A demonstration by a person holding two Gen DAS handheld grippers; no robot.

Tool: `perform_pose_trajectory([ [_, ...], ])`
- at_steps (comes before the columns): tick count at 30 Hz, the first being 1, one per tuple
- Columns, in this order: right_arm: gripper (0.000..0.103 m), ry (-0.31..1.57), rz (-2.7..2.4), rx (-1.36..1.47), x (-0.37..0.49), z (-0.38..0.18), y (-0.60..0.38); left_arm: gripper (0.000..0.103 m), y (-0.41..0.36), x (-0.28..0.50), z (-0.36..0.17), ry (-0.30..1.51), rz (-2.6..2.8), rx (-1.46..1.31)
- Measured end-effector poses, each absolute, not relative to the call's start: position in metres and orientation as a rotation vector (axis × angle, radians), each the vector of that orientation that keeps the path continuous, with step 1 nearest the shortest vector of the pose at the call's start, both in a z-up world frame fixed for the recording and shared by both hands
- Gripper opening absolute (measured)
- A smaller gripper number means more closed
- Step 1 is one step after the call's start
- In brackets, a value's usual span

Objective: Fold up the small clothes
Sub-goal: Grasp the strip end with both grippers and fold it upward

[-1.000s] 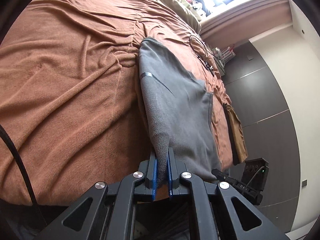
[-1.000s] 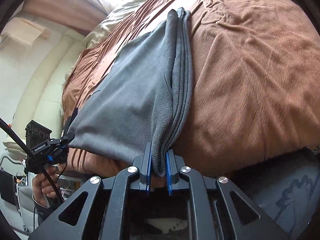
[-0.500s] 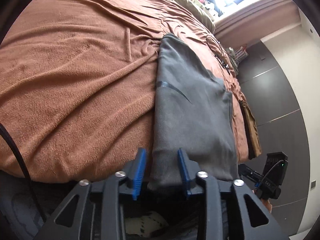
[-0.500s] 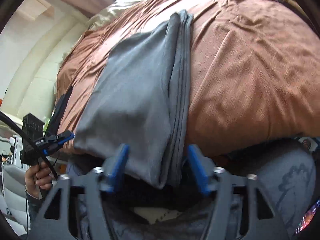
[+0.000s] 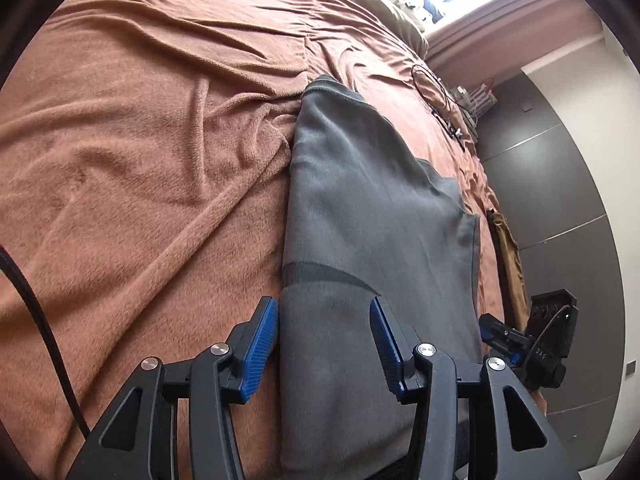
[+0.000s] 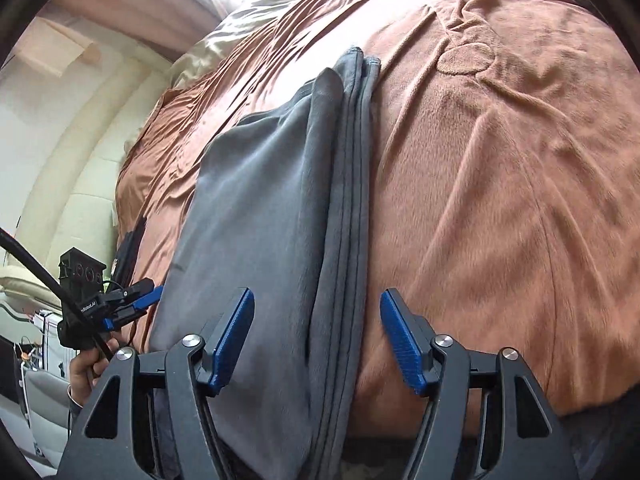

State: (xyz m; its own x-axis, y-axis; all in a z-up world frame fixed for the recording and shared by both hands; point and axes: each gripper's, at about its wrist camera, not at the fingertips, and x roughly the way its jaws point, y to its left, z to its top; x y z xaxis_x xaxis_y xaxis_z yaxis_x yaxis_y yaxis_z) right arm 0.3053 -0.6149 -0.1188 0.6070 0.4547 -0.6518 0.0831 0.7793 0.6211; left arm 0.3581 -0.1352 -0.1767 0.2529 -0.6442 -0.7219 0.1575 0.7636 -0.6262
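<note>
Grey fleece garment lies folded lengthwise on the bed, a long narrow strip running away from me across the brown blanket, with its near end hanging over the bed's edge. From the right wrist view the same garment shows its stacked layer edges along the right side, several seams lying close together. A dark curved band crosses the cloth near the left tool.

I have my left tool with its jaws parted; they have just been opening, and the near end of the garment sits between the blue pads without being pinched. My right tool also stands with its jaws apart, after opening within the last moment, and the layered edge of the garment passes between its pads, free of both.

Each wrist view catches the other tool at the bed's edge beside the garment; in the right view a hand grips its handle. A black cable lies looped on the blanket beyond the garment's far end, and an olive-coloured cover lies past the blanket's far side.
</note>
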Motion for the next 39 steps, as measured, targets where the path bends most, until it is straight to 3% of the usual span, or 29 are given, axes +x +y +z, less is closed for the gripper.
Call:
perform_pose_trajectory([
  [8,0.051,0.918,0.250,0.682,0.345,-0.127,-0.622,0.050,-0.157,0.413,-0.187,1.236,-0.562,-0.468],
  [17,0.050,0.924,0.258,0.741,0.398,-0.137,-0.633,0.050,-0.182,0.473,-0.189,1.271,-0.555,-0.433],
  [26,0.024,0.886,0.344,0.974,0.406,-0.177,-0.667,0.050,-0.196,0.518,-0.192,1.273,-0.569,-0.444],
  [28,0.022,0.873,0.362,1.014,0.405,-0.186,-0.669,0.049,-0.196,0.527,-0.194,1.262,-0.564,-0.474],
  [33,0.022,0.902,0.356,0.965,0.407,-0.186,-0.663,0.044,-0.195,0.537,-0.199,1.281,-0.554,-0.522],
  [39,0.038,0.961,0.382,0.898,0.412,-0.176,-0.650,0.044,-0.184,0.527,-0.196,1.295,-0.601,-0.543],
])
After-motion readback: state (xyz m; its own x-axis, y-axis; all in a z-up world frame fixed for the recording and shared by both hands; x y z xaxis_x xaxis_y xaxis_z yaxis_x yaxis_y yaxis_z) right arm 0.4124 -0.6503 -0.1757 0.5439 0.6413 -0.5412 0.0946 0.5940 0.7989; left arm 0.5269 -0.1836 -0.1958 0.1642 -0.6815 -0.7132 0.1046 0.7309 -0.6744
